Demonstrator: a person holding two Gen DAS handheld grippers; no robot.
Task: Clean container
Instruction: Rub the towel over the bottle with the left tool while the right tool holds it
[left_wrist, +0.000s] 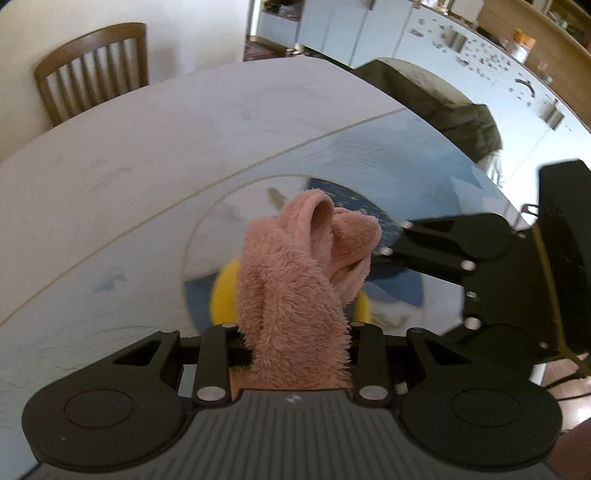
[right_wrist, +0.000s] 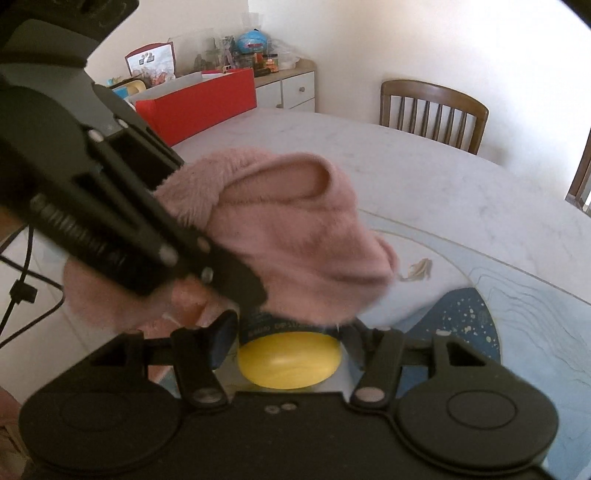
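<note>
My left gripper (left_wrist: 295, 295) is shut on a fluffy pink cloth (left_wrist: 295, 280) that hides its fingers. In the right wrist view the same cloth (right_wrist: 295, 236) lies over the top of a small container (right_wrist: 280, 326) with a dark label and a yellow end (right_wrist: 288, 360). My right gripper (right_wrist: 288, 332) is shut on that container, one finger on each side. In the left wrist view only a yellow edge of the container (left_wrist: 223, 295) shows behind the cloth, and the right gripper (left_wrist: 410, 240) reaches in from the right. The left gripper (right_wrist: 207, 266) comes in from the upper left.
A white marble table (right_wrist: 443, 177) carries a pale blue mat with a dark blue patch (right_wrist: 469, 321). A red box (right_wrist: 199, 107) stands at the table's far edge. Wooden chairs (right_wrist: 432, 110) (left_wrist: 92, 70) stand by the wall. A dark green cloth (left_wrist: 443, 103) lies on the table.
</note>
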